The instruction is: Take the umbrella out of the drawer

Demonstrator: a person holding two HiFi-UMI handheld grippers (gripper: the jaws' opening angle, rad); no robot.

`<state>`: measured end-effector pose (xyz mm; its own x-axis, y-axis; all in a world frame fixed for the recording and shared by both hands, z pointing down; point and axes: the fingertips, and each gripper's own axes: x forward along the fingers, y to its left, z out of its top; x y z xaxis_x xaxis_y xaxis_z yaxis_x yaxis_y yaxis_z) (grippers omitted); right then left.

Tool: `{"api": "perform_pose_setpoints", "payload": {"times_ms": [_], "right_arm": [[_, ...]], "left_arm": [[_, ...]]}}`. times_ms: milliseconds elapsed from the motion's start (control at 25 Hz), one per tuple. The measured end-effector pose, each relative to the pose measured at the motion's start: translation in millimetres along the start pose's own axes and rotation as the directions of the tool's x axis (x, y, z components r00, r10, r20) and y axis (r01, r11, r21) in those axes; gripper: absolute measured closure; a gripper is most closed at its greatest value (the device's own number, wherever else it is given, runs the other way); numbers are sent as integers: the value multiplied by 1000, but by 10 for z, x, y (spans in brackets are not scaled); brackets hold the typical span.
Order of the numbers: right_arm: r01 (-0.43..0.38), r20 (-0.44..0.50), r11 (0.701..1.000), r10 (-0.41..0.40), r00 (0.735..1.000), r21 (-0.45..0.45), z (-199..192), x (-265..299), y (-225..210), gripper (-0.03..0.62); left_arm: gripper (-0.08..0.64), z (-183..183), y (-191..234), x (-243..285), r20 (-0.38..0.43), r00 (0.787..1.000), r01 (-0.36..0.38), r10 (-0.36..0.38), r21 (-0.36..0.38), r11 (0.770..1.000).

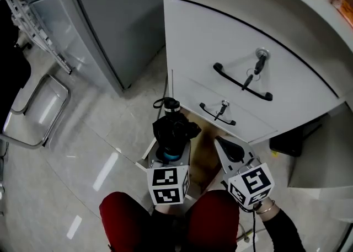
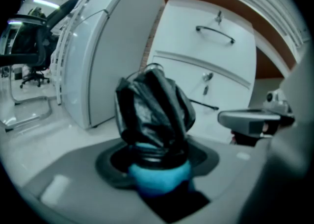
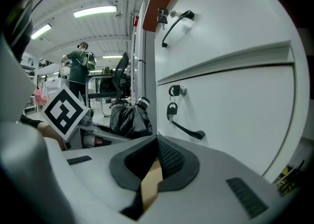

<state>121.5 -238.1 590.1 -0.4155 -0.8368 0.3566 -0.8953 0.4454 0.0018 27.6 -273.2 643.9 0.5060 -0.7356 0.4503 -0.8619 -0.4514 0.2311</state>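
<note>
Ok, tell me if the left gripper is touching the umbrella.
Touching. The left gripper view shows the left gripper clamped around the black umbrella.

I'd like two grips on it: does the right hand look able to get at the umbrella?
Probably yes: the umbrella sticks up from the left tongs, close beside the right tongs with only air between. Those are shut and empty, so they must open first.

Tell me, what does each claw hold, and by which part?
Left claw grips the black umbrella by its blue end. Right claw holds nothing.
</note>
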Motion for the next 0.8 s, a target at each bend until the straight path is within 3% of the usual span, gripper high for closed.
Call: {"api": "perform_pose_setpoints", "payload": {"times_ms": [400,800], "right_arm": [[14,51,999,-17,999,43,251,-225,95,594],[56,89,992,-66,994,109,334,-414,84,594]], "left_arm": [[316,310,62,-269,53,998,36,-38,47,998],[316,472,14,-509,75,989,121,-127,78,990]]}}
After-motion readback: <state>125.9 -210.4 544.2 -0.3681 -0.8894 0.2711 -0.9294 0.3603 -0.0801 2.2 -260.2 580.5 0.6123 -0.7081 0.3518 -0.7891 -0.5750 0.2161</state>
